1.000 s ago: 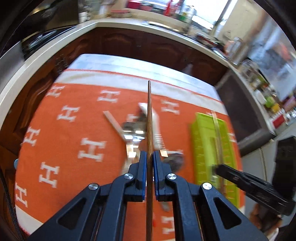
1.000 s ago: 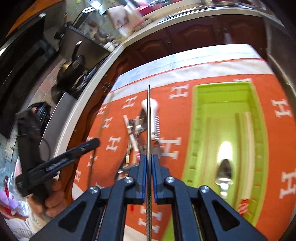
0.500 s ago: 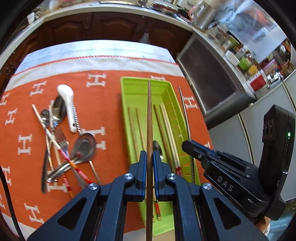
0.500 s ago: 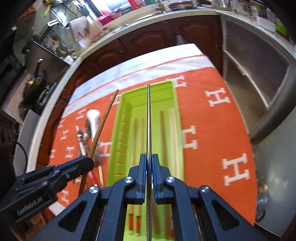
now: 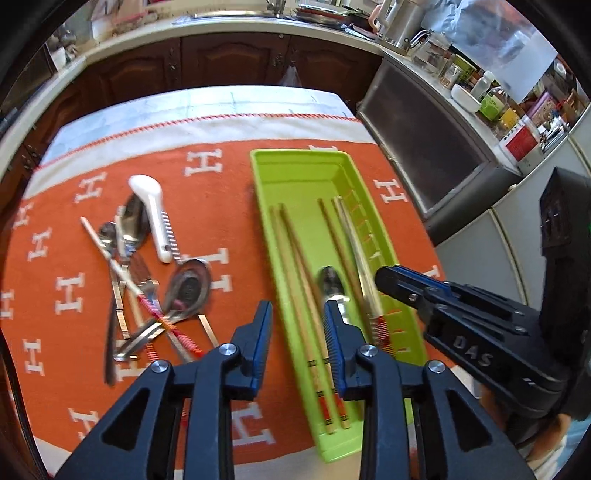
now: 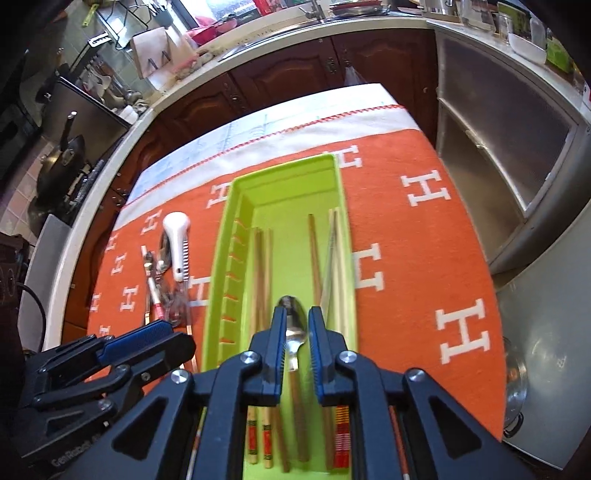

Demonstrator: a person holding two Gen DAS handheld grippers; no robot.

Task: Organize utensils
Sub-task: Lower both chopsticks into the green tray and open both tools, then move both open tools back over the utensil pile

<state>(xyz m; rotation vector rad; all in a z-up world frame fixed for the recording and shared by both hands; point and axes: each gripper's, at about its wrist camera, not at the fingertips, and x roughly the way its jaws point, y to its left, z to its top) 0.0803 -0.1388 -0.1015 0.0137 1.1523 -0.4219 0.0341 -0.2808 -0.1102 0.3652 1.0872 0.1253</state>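
Observation:
A lime green tray [image 5: 295, 162] [image 6: 284, 170] lies lengthwise on the orange cloth. In it lie several wooden chopsticks [image 5: 295, 266] [image 6: 258, 266] and a metal spoon [image 5: 330, 280] [image 6: 293, 321]. My left gripper [image 5: 297, 321] is open and empty above the tray's left rim. My right gripper [image 6: 297, 325] is open and empty above the spoon; it also shows at the right of the left wrist view [image 5: 443, 302]. A heap of spoons, forks and chopsticks [image 5: 147, 280] [image 6: 162, 288] with a white-handled tool [image 5: 155, 218] [image 6: 179, 240] lies left of the tray.
The orange cloth with white H marks [image 5: 207, 221] [image 6: 424, 258] covers the table. Dark wood cabinets and a light counter [image 5: 229, 33] run behind. A grey cabinet [image 6: 498, 147] stands to the right. A pan [image 6: 59, 162] sits far left.
Both grippers have opened and let go of their chopsticks, which now lie in the tray. Both views have settled over the tray.

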